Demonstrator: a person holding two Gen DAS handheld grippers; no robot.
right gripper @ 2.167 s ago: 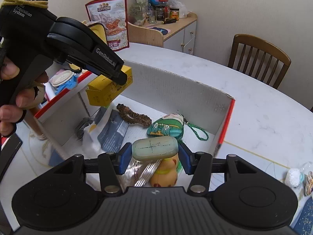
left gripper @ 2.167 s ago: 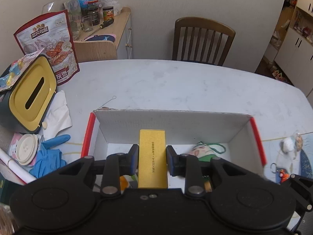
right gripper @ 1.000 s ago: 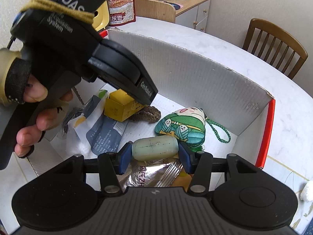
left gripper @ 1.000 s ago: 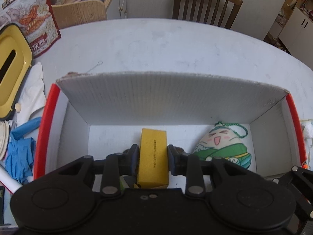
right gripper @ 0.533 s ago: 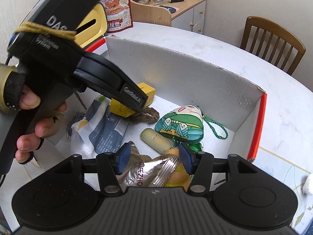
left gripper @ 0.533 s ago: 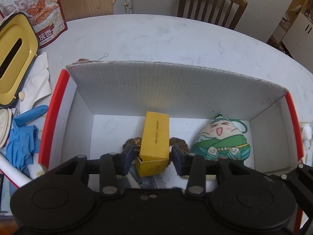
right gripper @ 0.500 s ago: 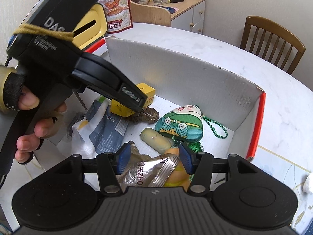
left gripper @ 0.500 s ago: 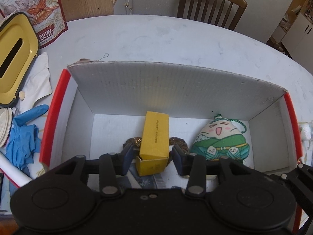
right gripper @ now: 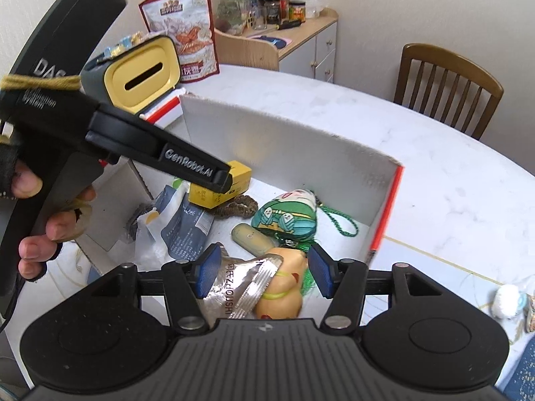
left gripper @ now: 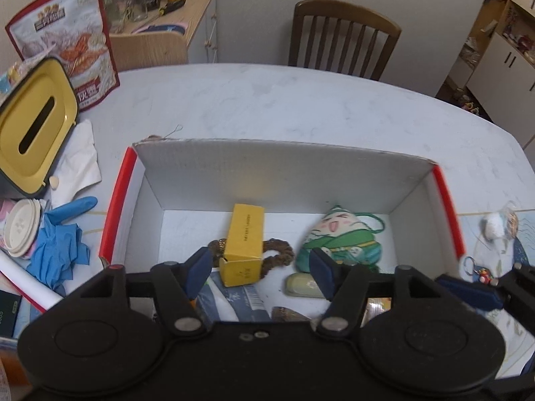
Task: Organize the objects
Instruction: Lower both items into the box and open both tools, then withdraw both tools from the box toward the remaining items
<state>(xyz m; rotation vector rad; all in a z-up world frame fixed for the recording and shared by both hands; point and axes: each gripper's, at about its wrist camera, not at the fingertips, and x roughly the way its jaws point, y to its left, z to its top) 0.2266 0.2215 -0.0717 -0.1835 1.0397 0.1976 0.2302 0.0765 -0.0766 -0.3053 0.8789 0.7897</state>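
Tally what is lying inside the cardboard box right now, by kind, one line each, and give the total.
Yellow carton: 1
Brown braided ring: 1
Green plush charm: 1
Pale green oval bar: 1
Yellow plush toy: 1
Silver foil packet: 1
Grey-blue pouches: 2
Total: 8 that can be told apart; the near left corner is partly hidden.

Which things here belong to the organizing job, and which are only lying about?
Job:
box
yellow carton
pale green bar
plush charm
hair tie
foil packet

Lying about:
tissue holder
snack bag
blue gloves
chair
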